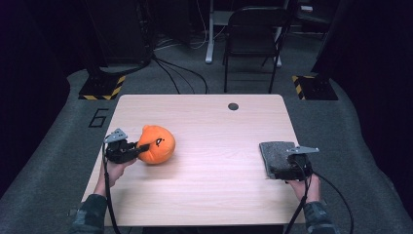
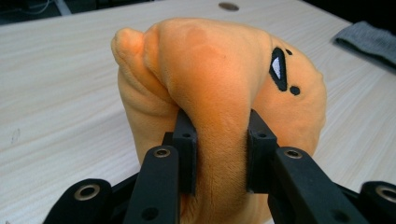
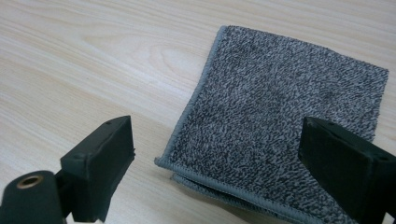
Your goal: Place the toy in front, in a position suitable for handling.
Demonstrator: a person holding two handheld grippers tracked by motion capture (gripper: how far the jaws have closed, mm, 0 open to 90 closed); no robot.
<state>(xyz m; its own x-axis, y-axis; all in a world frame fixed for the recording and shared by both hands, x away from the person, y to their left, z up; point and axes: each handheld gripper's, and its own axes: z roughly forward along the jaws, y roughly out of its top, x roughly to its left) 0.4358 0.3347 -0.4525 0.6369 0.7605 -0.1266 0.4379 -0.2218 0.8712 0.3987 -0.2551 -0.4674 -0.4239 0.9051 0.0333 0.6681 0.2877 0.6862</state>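
Pinching orange plush toy (image 2: 219, 88), left gripper (image 2: 219, 154) near table (image 1: 209, 122) left edge; right gripper (image 3: 215, 154) spread over folded grey cloth (image 3: 285, 126)

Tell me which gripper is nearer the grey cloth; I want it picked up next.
Right. The right gripper hangs open over the near edge of the grey cloth. The left gripper is across the table, shut on the orange plush toy.

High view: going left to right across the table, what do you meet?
Left gripper, clamped on the orange plush toy → bare wooden table → folded grey cloth → right gripper, jaws open at the cloth's near right corner.
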